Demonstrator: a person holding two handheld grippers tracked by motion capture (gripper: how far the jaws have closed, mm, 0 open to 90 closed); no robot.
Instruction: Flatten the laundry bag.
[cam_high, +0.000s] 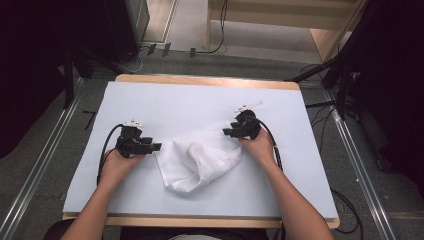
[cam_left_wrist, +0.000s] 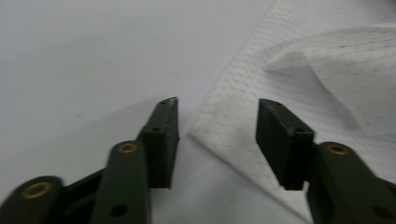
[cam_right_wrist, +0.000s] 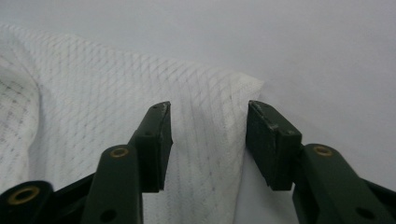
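At the bottom of the high view, two bare forearms came up from the lower edge, each hand wrapped around a black two-jaw tool. The left gripper sat left of centre, just beside the left edge of a crumpled white quilted paper cloth, which lay in the middle of the frame on a pale white sheet that covered the wooden table. In the left gripper view its jaws stood spread apart, with a corner of the cloth reaching into the gap between them from the upper right and nothing pinched.

Right of centre, the right gripper rested at the cloth's upper right corner. In the right gripper view its jaws were likewise parted, straddling a raised fold of the cloth whose corner ended near the right-hand jaw; neither jaw pressed on it.

Beyond the table's far edge, in the upper part of the frame, lay grey carpeted floor, black cables and a light wooden frame.
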